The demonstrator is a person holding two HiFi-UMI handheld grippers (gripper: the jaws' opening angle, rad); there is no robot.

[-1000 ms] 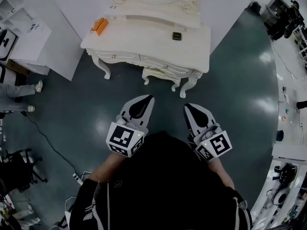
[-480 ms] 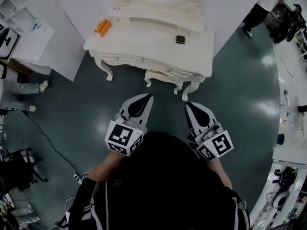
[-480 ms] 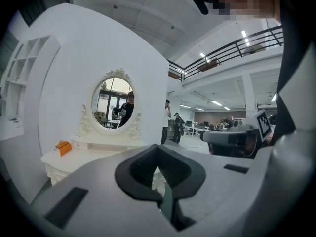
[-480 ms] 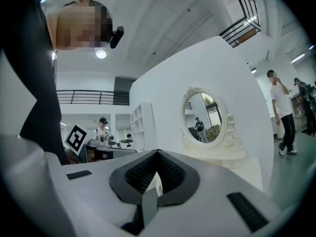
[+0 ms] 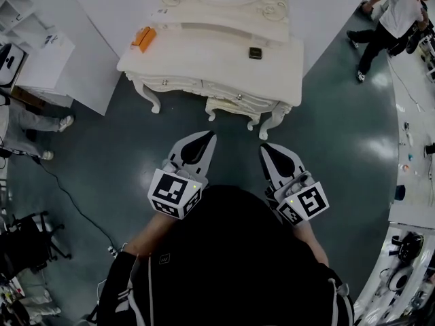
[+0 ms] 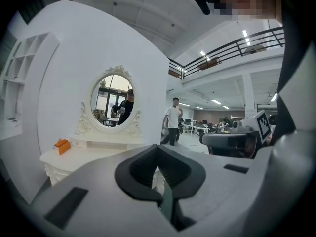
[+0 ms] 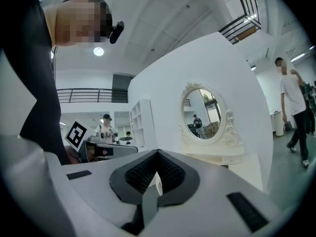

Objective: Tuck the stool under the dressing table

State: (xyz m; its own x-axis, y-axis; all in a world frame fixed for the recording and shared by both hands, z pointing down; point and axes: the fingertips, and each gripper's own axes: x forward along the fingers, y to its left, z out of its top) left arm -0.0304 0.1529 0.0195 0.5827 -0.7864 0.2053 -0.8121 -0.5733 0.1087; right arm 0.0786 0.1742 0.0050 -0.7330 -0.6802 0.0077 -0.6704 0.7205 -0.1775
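Little has moved at the work itself: both tongs hang where they were a second ago, well short of the table [image 5: 204, 63], while a bystander [image 5: 394, 15] in a white shirt has walked into the far right corner. The left gripper [image 5: 209, 136] and right gripper [image 5: 265, 148] are both clenched on nothing, their dark ribbed pads meeting at the tips, and they point level toward the furniture without touching it. The stool [image 5: 234, 106] stands under the table's front edge, between the table's legs, with only its carved front rail and two curled feet showing. By that I judge the tuck done, or as good as done, with the hands backed off. The table and stool are a matched cream set: smooth painted tops, scalloped aprons, curved cabriole legs with small knobs on the drawers. An oval mirror [image 6: 112, 100] in an ornate moulded frame rises at the back. On the top lie an orange box [image 5: 142, 37] near the left end and a small dark square thing [image 5: 255, 53] to the right. The floor [image 5: 340, 121] is dark green, hard and glossy, throwing back the ceiling lights.
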